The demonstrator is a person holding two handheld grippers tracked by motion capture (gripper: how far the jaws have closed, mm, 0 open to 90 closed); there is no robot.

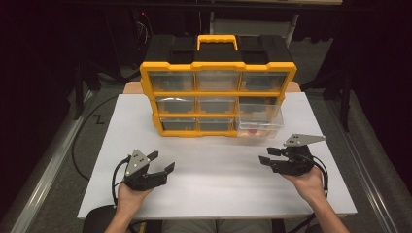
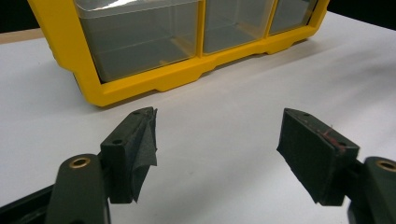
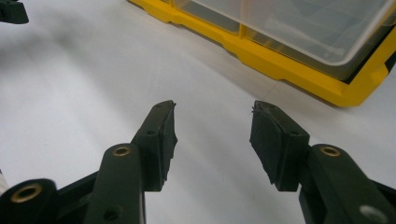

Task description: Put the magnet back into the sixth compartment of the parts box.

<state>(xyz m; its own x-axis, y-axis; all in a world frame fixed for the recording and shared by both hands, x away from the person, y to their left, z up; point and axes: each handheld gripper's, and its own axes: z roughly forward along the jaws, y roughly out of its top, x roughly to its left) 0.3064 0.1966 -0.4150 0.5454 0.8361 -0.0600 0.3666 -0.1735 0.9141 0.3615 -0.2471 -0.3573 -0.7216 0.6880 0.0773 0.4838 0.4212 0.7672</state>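
The left gripper (image 1: pixel 163 162), a black two-jaw tool with a grey three-cornered plate on top, sits in the person's left hand (image 1: pixel 127 194) over the near left part of the white tabletop (image 1: pixel 218 170); in the left gripper view its jaws stand wide apart with nothing but bare table between the dark pads (image 2: pixel 144 149), and they touch nothing; ahead of it, in the middle of the table, stands the yellow-framed plastic organiser box (image 1: pixel 217 94) with a black back and a yellow carry handle, its front split into three rows of three clear drawers; what lies in the shut drawers is too dim to tell, and no writing can be read on the frame; at the lower right corner one clear plastic drawer (image 1: pixel 260 121) is pulled out toward the person, and something small and red (image 1: pixel 252 131) lies on its floor, too blurred to name; to the right, the right gripper (image 1: pixel 267 156), of the same black make, is held in the right hand (image 1: pixel 307 182) just in front of that open drawer and apart from it; its jaws stand about half open, empty, over the bare white surface.
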